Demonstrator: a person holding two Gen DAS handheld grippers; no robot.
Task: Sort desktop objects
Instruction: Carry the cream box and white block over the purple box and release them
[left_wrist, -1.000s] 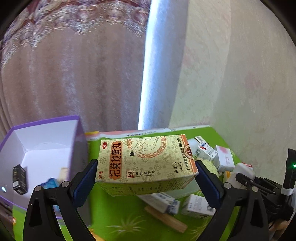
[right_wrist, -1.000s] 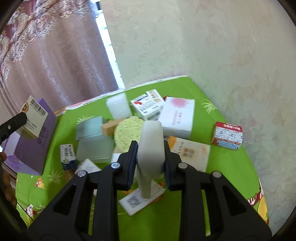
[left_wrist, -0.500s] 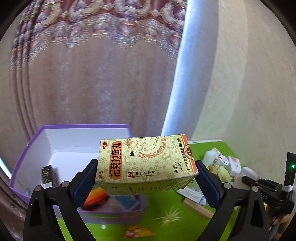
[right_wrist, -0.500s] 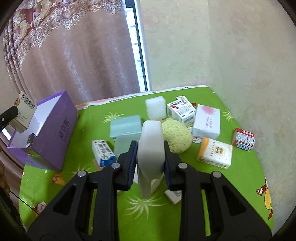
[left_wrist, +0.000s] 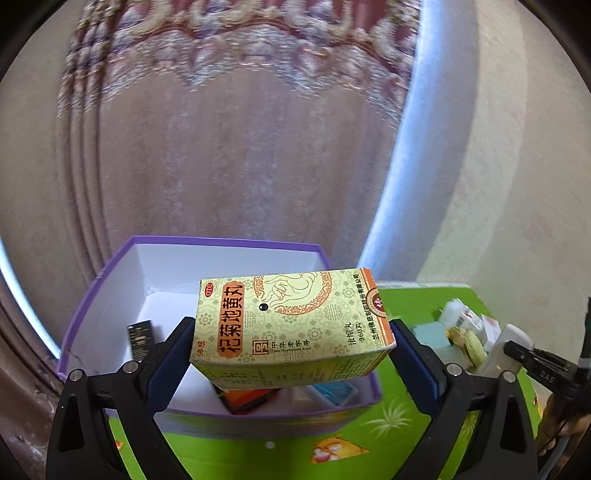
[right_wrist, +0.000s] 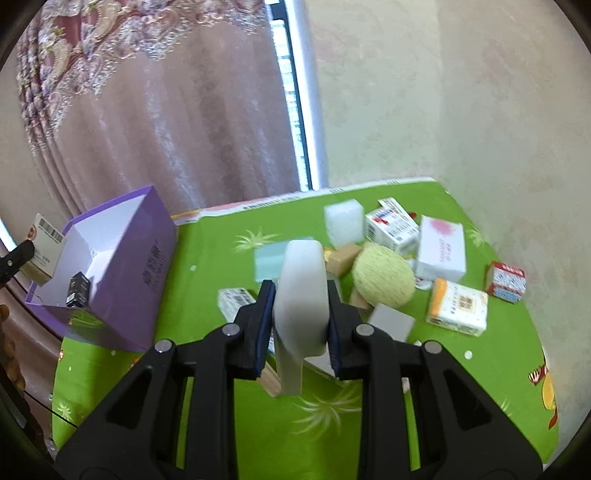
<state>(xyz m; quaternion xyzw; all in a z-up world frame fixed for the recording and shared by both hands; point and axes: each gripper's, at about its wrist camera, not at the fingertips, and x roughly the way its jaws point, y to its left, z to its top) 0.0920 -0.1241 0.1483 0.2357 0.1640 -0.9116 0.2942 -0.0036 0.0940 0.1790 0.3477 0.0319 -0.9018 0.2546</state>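
My left gripper (left_wrist: 291, 345) is shut on a yellow medicine box (left_wrist: 291, 325) with Chinese print, held over the open purple box (left_wrist: 110, 266). The purple box holds a small black box (left_wrist: 139, 338) and a few coloured packs. My right gripper (right_wrist: 299, 314) is shut on a white foam block (right_wrist: 301, 295), raised above the green table cover (right_wrist: 221, 387). In the right wrist view the purple box (right_wrist: 147, 258) stands at the left, with the yellow medicine box (right_wrist: 44, 240) at its far side.
On the green cover lie a round yellow sponge (right_wrist: 382, 277), a white foam cube (right_wrist: 343, 221), a pale teal block (right_wrist: 267, 258), a wooden block (right_wrist: 343, 258) and several small cartons (right_wrist: 441, 247). A curtain and a wall stand behind the table.
My left gripper has carried the yellow medicine box leftwards from above the table to over the purple box. My right gripper has lifted and pulled back with the foam block.
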